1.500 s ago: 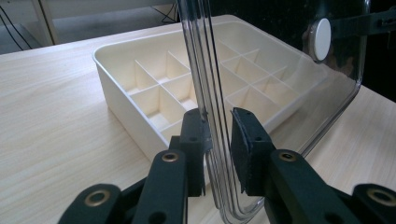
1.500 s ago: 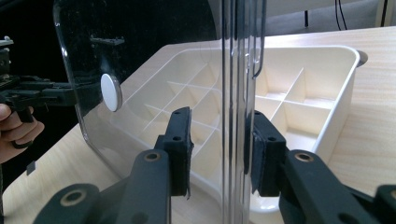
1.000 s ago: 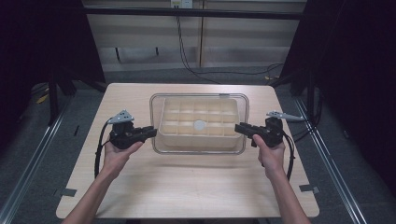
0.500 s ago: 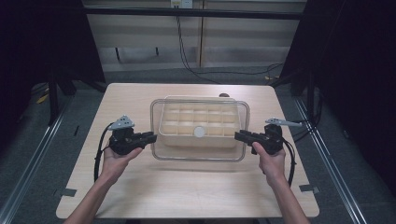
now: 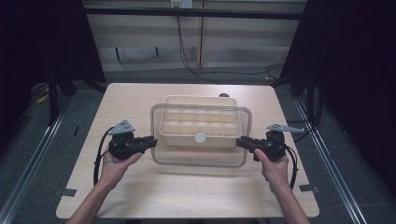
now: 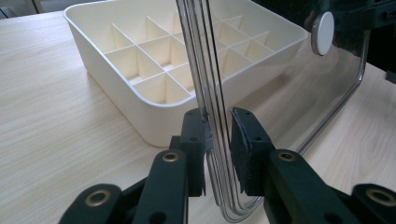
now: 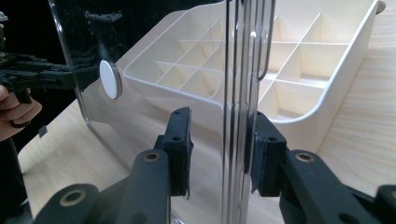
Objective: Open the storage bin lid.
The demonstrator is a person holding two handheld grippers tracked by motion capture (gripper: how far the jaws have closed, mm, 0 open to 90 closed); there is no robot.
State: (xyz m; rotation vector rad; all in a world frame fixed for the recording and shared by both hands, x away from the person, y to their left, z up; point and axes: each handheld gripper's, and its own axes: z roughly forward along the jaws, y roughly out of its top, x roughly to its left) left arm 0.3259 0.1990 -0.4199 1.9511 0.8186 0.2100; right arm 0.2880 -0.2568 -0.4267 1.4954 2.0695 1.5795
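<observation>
Clear lid (image 5: 200, 156) held off the desk (image 5: 140, 196), overlapping the near edge of the cream divided tray (image 5: 198, 120), which sits toward the desk's far edge, centred.

Left tool (image 5: 150, 141) pinches the lid's left rim; right tool (image 5: 242, 142) brackets the right rim, contact not certain in the right gripper view.

Step, as judged: carrying the lid. Keep both tools level and moving together so the rim does not twist or slip; white knob (image 5: 200, 137) faces up.

Hands come in from the near edge, forearms angled inward, tools pointing at each other.
</observation>
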